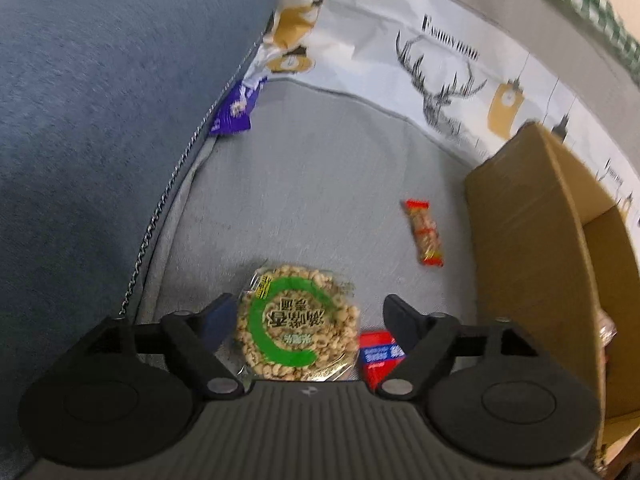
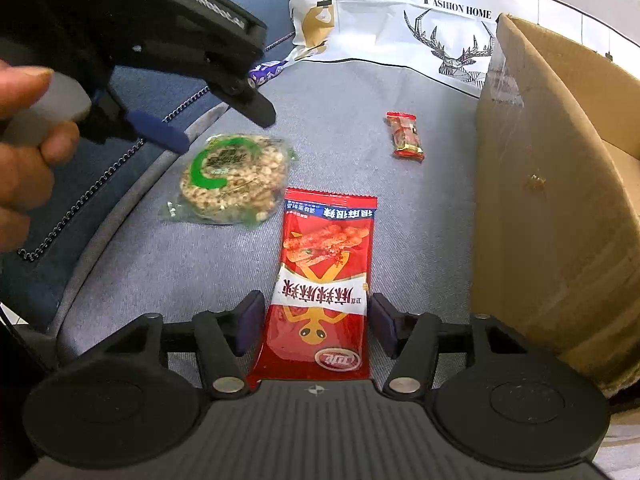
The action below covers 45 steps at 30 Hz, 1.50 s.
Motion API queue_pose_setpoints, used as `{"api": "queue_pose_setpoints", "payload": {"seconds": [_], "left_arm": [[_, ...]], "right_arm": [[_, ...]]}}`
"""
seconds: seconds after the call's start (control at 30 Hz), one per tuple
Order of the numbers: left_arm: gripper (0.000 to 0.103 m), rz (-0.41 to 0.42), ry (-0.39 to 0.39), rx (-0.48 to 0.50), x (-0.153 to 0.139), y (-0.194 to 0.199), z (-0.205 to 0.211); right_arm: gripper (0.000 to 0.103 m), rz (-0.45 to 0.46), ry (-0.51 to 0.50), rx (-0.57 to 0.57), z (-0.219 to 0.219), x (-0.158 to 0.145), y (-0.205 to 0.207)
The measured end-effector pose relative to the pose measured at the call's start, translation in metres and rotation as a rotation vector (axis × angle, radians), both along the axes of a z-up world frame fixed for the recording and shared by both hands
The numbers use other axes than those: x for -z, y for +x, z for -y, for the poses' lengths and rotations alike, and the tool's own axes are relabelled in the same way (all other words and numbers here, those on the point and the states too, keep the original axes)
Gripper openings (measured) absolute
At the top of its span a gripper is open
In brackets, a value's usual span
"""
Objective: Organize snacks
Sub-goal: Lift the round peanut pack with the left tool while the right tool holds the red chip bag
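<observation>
The round puffed-grain cake, knobbly under crinkly clear film, lies flat on the grey seat cushion, well left of the cardboard box. My left gripper is spread wide over it, holding nothing. My right gripper, likewise released, straddles the glossy flat red spicy-strip packet nearer the box. A small red-ended bar lies just beside the box wall.
</observation>
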<state>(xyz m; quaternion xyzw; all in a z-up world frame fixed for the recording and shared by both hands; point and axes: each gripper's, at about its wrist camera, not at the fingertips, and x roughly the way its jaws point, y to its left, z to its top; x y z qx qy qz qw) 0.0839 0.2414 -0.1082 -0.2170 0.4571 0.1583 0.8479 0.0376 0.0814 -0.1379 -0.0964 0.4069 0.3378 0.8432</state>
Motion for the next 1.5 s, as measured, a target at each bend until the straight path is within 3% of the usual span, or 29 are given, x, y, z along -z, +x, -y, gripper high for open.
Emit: {"api": "queue_pose_setpoints", "payload": {"seconds": [0.13,0.5,0.6,0.67,0.73,0.77,0.8,0.97,1.5], "left_arm": [[0.093,-0.055,0.034,0.039,0.009,0.008,0.008],[0.093,-0.179,0.100,0.089,0.030,0.024,0.023],[0.093,-0.188,0.105,0.099,0.032,0.025,0.025],[0.093,-0.187,0.105,0.100,0.032,0.025,0.025],[0.093,-0.184,0.103,0.096,0.031,0.024,0.025],[0.087,-0.183,0.104,0.093,0.030,0.023,0.024],[0.082,-0.177,0.112,0.086,0.028,0.022,0.023],[0.083,-0.142,0.104,0.025,0.019,0.017,0.012],[0.084,-0.199,0.101,0.057,0.026,0.022,0.013]], "right_arm": [[0.068,0.001,-0.002,0.001,-0.002,0.001,0.001],[0.070,0.002,0.005,0.010,-0.003,0.002,0.006],[0.069,0.006,0.003,0.009,-0.004,0.002,0.006],[0.057,0.017,-0.002,0.012,-0.004,0.003,0.005],[0.052,0.030,-0.003,0.006,-0.004,0.002,0.003],[0.051,0.034,-0.002,0.003,-0.004,0.002,0.002],[0.050,0.037,-0.002,0.002,-0.004,0.002,0.002],[0.049,0.057,0.031,0.015,0.000,-0.004,-0.001],[0.052,0.028,-0.001,0.010,-0.002,0.003,0.001]]}}
